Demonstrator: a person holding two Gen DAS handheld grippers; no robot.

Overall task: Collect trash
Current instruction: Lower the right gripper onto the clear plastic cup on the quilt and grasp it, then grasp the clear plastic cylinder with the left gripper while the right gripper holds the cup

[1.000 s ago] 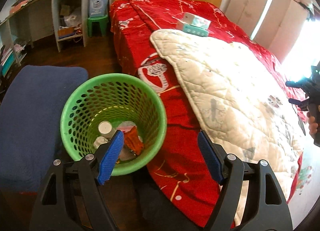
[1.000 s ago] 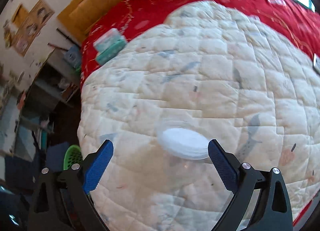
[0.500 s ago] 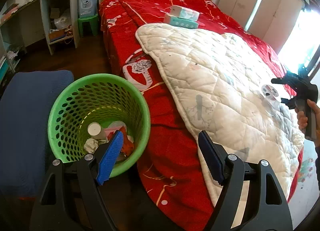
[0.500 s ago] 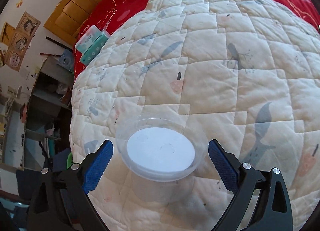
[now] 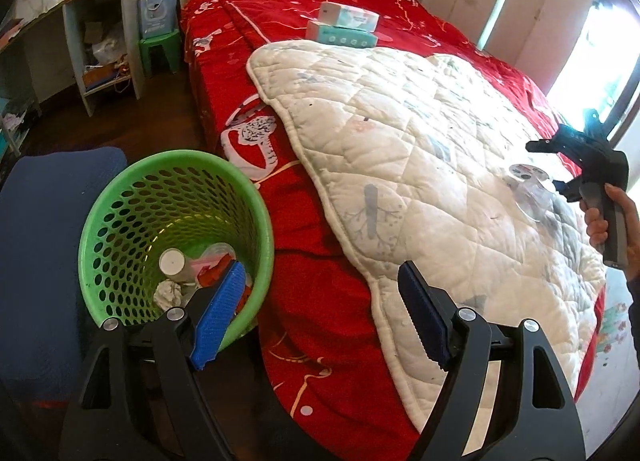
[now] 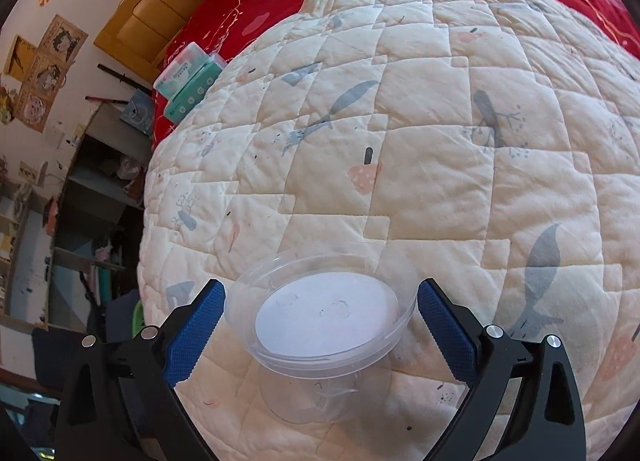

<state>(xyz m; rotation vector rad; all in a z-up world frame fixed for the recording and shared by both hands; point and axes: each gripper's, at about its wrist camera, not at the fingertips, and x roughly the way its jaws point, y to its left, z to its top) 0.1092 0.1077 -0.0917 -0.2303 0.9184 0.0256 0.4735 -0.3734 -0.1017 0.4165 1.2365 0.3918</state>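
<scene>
Since a second ago: descended toward the clear plastic cup (image 6: 324,341), right gripper (image 6: 320,325) now bracketing its lid, earlier only approaching from higher up; swung rightward, left gripper (image 5: 316,321), with the green basket (image 5: 120,221) slid from centre toward 8 o'clock in its view. Largest first: red bedspread (image 5: 328,281) filling the middle of the left wrist view, running from 12 o'clock down to 6. Draped over it toward 3 o'clock, white quilt (image 5: 420,149), also filling nearly all of the right wrist view (image 6: 440,141). At 9 o'clock in the left view, dark blue cushion (image 5: 44,241), touching the basket's side. Beside the bed's edge on the floor, the perforated basket, holding a small white-capped bottle (image 5: 173,262), crumpled paper (image 5: 168,293) and red scraps (image 5: 212,269). Near 12 o'clock on the bedspread, two stacked tissue packs (image 5: 344,25). On the quilt at 3 o'clock in the left view, the cup (image 5: 528,189), standing upright, with a hand (image 5: 600,221) gripping the right gripper's handle just beyond it. Left gripper: spread wide, nothing between its blue pads (image 5: 218,321), hanging over the basket rim and bed edge. Right gripper: likewise spread, pads (image 6: 196,333) flanking the cup's lid at 6 o'clock, close on both sides but not pressing it.
</scene>
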